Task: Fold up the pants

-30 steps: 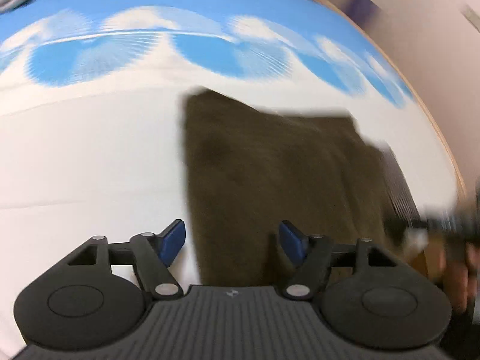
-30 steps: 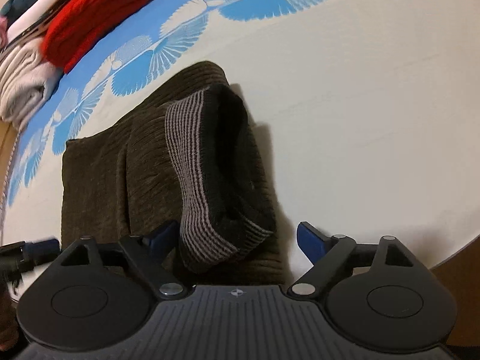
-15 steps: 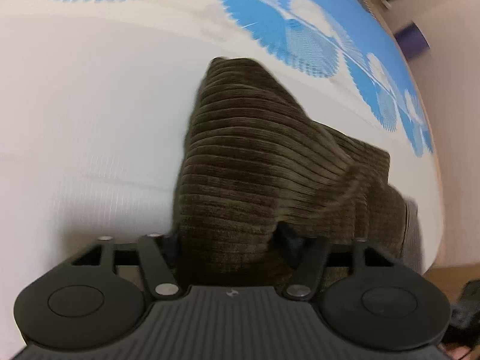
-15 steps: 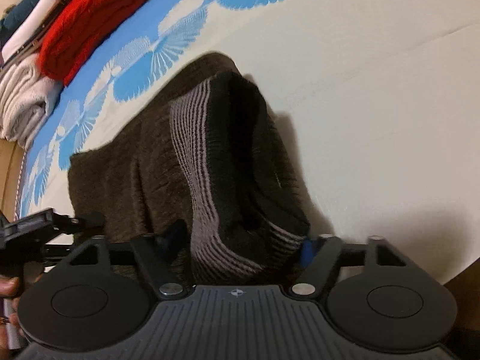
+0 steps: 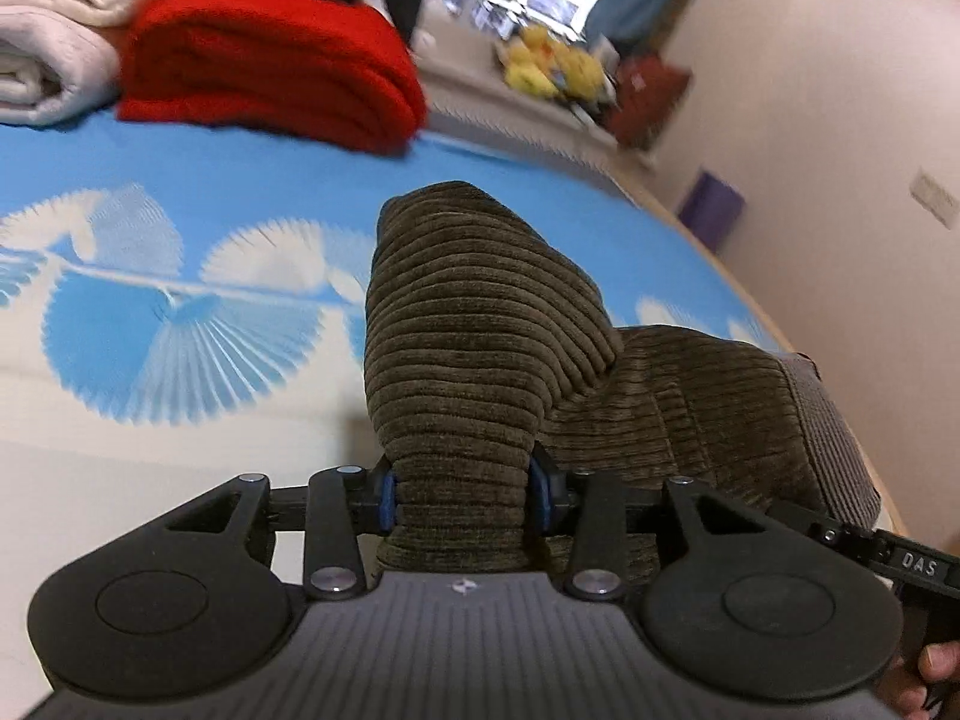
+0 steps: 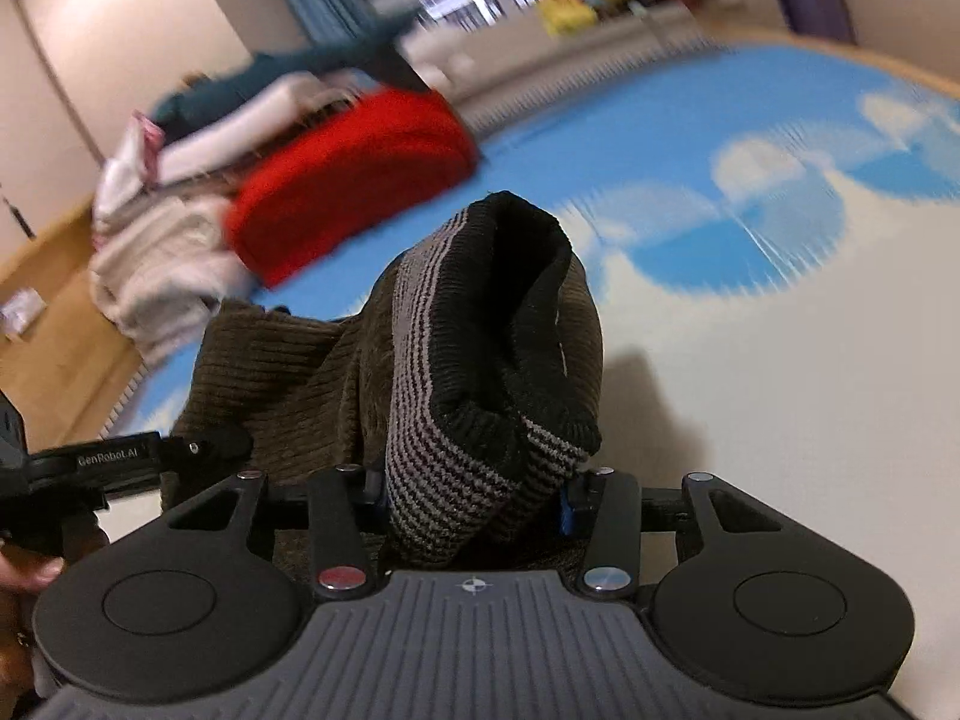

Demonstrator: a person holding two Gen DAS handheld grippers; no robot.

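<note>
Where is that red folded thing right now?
The red folded blanket lies at the far end of the blue patterned sheet, beside the white folded towels, beyond the brown pants.

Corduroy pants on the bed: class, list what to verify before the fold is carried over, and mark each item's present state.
1. Left hand-held gripper has corduroy pants between its closing jaws: ok.
2. Right hand-held gripper closing on the striped waistband: ok.
3. Gripped ends raised off the bedsheet: ok.
4. Red folded blanket apart from the pants: ok.
5. All layers caught: cannot tell.
</note>
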